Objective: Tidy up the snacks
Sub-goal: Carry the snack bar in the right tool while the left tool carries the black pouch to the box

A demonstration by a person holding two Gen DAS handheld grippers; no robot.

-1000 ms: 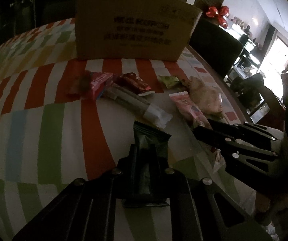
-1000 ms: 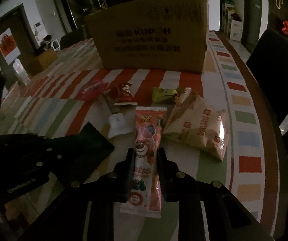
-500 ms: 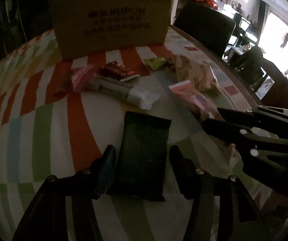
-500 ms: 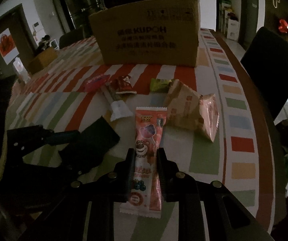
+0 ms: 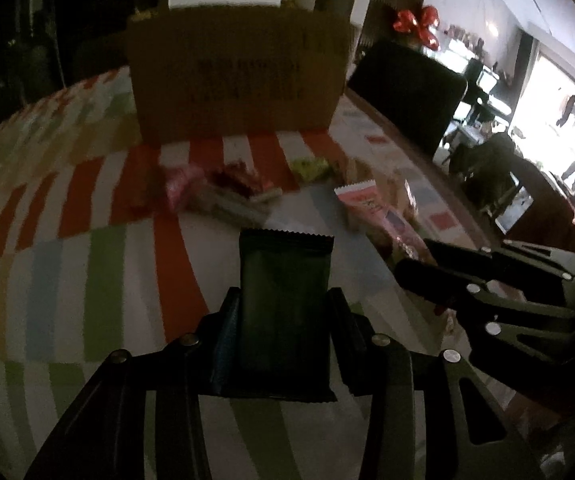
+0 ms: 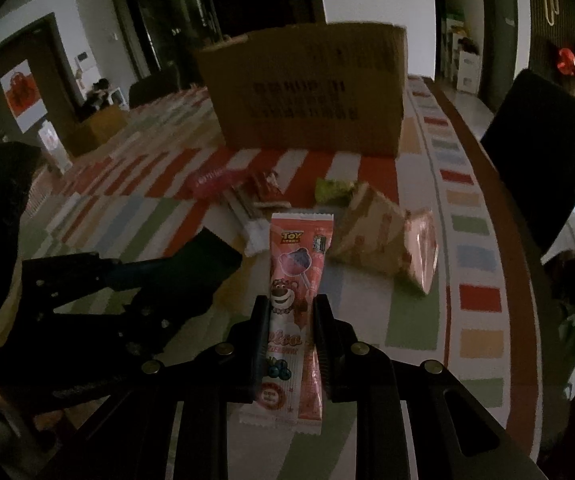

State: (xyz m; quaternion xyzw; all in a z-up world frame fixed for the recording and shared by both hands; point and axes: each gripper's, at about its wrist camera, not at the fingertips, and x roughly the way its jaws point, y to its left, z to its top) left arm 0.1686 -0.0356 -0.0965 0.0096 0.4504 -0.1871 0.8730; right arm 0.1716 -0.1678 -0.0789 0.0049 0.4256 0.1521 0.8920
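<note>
- Left wrist view shows the left gripper (image 5: 285, 320) with a dark green snack packet (image 5: 285, 300) between its jaws; the jaws are closing and the pads already press on both long edges, so the packet is ready to be carried
- The right gripper (image 6: 290, 332) is clamped on a pink lollipop wrapper (image 6: 295, 280), held by the lower half so the top stands free
- Both point toward the cardboard box (image 6: 307, 92), probably the place for the snacks
- Only the right wrist view shows the beige snack bag (image 6: 383, 244) clearly and the bear print on the wrapper; the other view is blurred there
- Other small snacks lie on the striped tablecloth (image 5: 67, 264) before the box
</note>
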